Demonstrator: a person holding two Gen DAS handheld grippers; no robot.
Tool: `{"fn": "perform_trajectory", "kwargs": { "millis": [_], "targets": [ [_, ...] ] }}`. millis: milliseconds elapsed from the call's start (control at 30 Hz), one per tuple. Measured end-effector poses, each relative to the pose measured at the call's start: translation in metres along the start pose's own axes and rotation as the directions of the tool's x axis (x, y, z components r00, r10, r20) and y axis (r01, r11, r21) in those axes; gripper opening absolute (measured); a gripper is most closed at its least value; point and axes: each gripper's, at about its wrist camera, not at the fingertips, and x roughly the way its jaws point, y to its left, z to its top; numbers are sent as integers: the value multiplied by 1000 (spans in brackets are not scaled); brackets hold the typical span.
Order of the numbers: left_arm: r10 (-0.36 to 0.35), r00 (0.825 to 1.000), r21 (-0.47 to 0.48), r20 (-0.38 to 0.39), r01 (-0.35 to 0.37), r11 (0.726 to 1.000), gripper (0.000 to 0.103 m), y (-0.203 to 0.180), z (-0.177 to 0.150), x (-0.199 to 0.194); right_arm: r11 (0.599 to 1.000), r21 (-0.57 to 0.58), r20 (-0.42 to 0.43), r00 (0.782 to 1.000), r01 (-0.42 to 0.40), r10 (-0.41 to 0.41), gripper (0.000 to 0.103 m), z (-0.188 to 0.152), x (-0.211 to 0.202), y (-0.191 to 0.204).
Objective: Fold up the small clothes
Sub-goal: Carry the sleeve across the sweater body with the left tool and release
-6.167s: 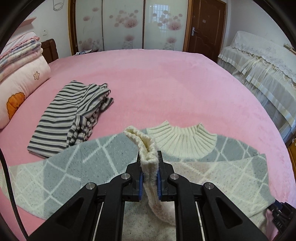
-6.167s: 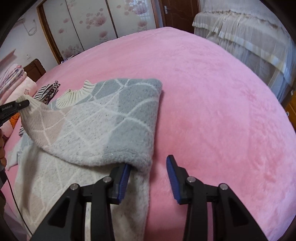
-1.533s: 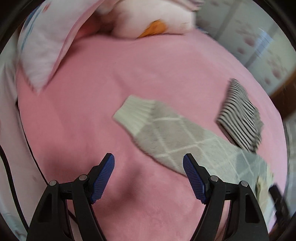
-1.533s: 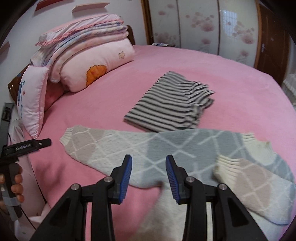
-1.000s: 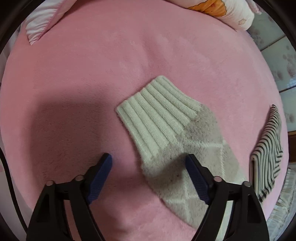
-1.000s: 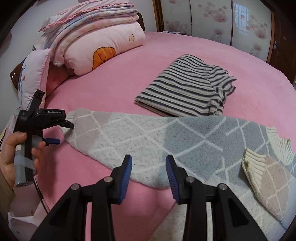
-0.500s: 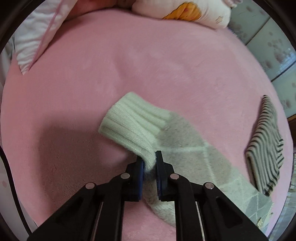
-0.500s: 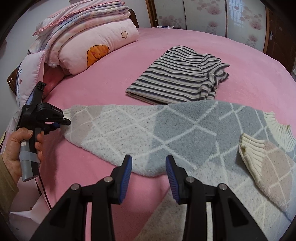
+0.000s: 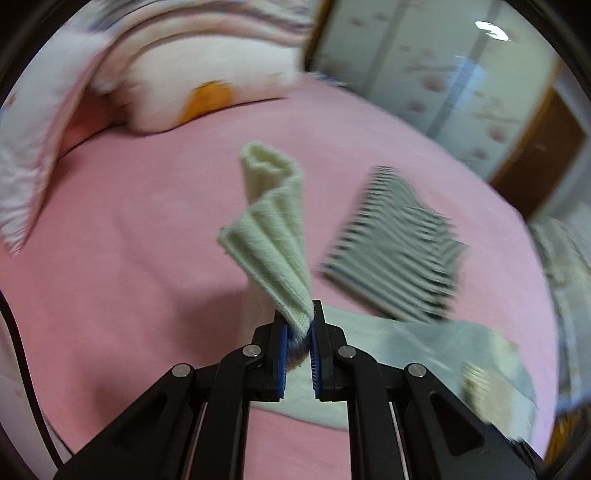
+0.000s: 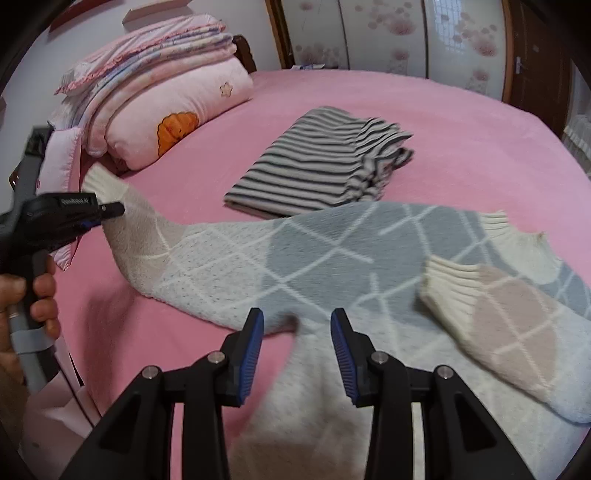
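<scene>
A grey, cream and beige diamond-pattern sweater point(image 10: 332, 254) lies on the pink bed point(image 10: 461, 122). Its right sleeve point(image 10: 517, 321) is folded over the body. My left gripper point(image 9: 298, 325) is shut on the cream ribbed cuff point(image 9: 273, 221) of the left sleeve and holds it lifted off the bed; it also shows in the right wrist view point(image 10: 114, 210) at the far left. My right gripper point(image 10: 297, 328) is open and empty, hovering over the sweater near the left armpit.
A folded black-and-white striped garment point(image 10: 321, 162) lies beyond the sweater. Stacked pink pillows and quilts point(image 10: 159, 92) sit at the bed's head on the left. Wardrobe doors point(image 10: 388, 33) and a brown door stand behind. The bed's edge is at the lower left.
My left gripper closed on the left sleeve cuff and has lifted it off the bed, swinging toward the sweater body. My right gripper stayed open over the sweater.
</scene>
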Motion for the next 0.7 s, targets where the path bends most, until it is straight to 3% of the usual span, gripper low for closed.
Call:
{"fn": "perform_trajectory", "kwargs": {
  "millis": [167,367,500,700],
  "targets": [
    [-181,983,154,-14,181,971,8,-98,-40,-27,998,39,44,998,49,-51,38,-16,-33,-36],
    [-266,961,271,-80,277,922,8,-183,-93,-21,985,121,53,990,124,-131,38,-40,-64,-94],
    [-263,955,309,-140,295,904,8,-217,-134,-2,966,203,25,986,159,-167,38,-60,-73,-136],
    [-175,954,373,-243,259,891,9,-228,-193,35,942,282,-31,983,183,-182,38,-86,-71,-177]
  ]
}}
